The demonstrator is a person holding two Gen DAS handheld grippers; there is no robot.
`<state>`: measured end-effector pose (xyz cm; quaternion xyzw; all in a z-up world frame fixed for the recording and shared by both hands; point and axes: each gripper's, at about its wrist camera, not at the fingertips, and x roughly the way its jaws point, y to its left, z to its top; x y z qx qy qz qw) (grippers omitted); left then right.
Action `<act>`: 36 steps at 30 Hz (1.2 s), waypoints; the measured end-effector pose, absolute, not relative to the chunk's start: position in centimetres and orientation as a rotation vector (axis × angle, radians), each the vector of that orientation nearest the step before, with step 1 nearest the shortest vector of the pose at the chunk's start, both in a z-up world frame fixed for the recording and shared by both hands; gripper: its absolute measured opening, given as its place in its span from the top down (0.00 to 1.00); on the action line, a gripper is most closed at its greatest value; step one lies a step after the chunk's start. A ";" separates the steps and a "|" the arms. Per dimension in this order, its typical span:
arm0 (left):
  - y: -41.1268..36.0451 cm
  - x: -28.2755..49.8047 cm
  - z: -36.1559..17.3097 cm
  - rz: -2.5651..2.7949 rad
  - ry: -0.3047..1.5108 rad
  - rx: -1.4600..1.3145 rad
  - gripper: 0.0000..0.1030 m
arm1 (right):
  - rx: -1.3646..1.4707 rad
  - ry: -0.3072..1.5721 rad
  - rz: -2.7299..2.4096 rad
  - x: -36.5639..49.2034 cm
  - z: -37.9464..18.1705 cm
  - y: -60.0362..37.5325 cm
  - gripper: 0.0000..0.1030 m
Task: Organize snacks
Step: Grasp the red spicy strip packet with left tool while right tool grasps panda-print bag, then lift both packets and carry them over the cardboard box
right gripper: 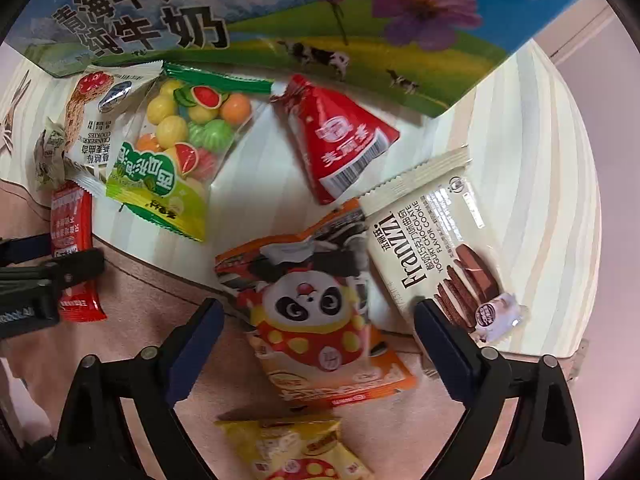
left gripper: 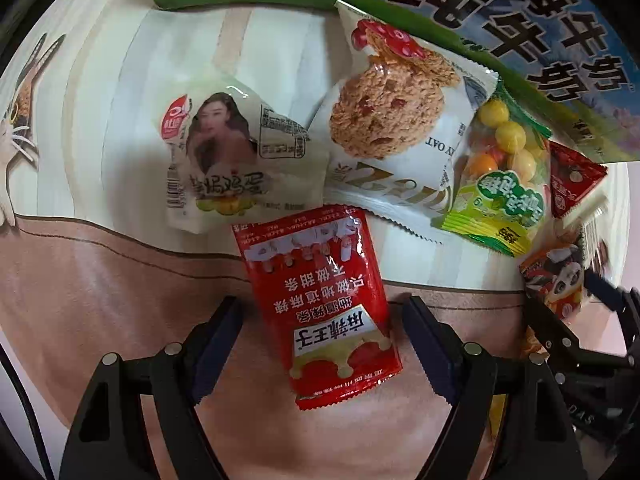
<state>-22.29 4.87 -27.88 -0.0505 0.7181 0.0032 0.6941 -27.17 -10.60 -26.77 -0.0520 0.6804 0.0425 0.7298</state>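
Snack packets lie on a tablecloth in front of a milk carton box (right gripper: 320, 20). My left gripper (left gripper: 320, 316) is open, its fingers astride a red spicy-strip sachet (left gripper: 320, 300), not touching it. Beyond lie a white egg packet (left gripper: 224, 160), an oat cookie packet (left gripper: 400, 132) and a green candy bag (left gripper: 500, 184). My right gripper (right gripper: 320, 320) is open, astride an orange panda packet (right gripper: 320, 312). Near it lie a red triangular packet (right gripper: 340, 140), a Franzzi chocolate cookie packet (right gripper: 440, 260), the candy bag (right gripper: 176, 152) and a yellow packet (right gripper: 296, 452).
The milk carton box (left gripper: 520, 20) stands along the far side, close behind the packets. The tablecloth (left gripper: 100, 280) has a cat print at the left. The left gripper shows at the left edge of the right wrist view (right gripper: 40, 280), next to the red sachet (right gripper: 72, 248).
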 end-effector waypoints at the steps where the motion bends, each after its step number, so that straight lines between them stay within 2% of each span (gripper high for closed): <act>1: 4.9 -22.3 -27.9 0.008 1.601 -0.120 0.21 | -0.081 1.518 0.111 -27.3 -27.0 -10.5 0.26; 2: 4.9 -22.4 -27.8 0.008 1.596 -0.127 0.21 | -0.055 1.539 0.116 -27.4 -27.4 -10.4 0.32; 3: 5.0 -22.4 -27.7 0.008 1.590 -0.134 0.21 | -0.025 1.549 0.107 -27.6 -27.7 -10.5 0.32; 9: 6.2 -23.9 -27.4 -0.009 1.561 -0.075 0.48 | 0.309 1.600 0.085 -28.5 -28.9 -13.2 0.34; 12: 6.3 -25.5 -27.1 -0.031 1.546 0.016 0.49 | 0.456 1.635 0.148 -29.0 -29.1 -13.5 0.34; 15: 6.8 -27.0 -27.3 -0.050 1.547 0.077 0.47 | 0.391 1.624 0.140 -29.4 -28.8 -12.7 0.32; 18: 8.2 -27.2 -27.9 -0.059 1.582 -0.009 0.44 | 0.364 1.611 0.118 -29.2 -28.9 -11.9 0.23; 25: 11.1 -26.8 -28.7 -0.022 1.597 -0.213 0.44 | 0.277 1.559 0.036 -30.7 -29.6 -9.1 0.22; 29: 11.4 -27.1 -28.4 -0.010 1.579 -0.180 0.49 | 0.251 1.543 0.031 -32.4 -29.3 -6.9 0.36; 36: 10.7 -30.1 -26.8 -0.035 1.591 -0.163 0.52 | 0.310 1.569 0.092 -33.6 -27.6 -6.6 0.42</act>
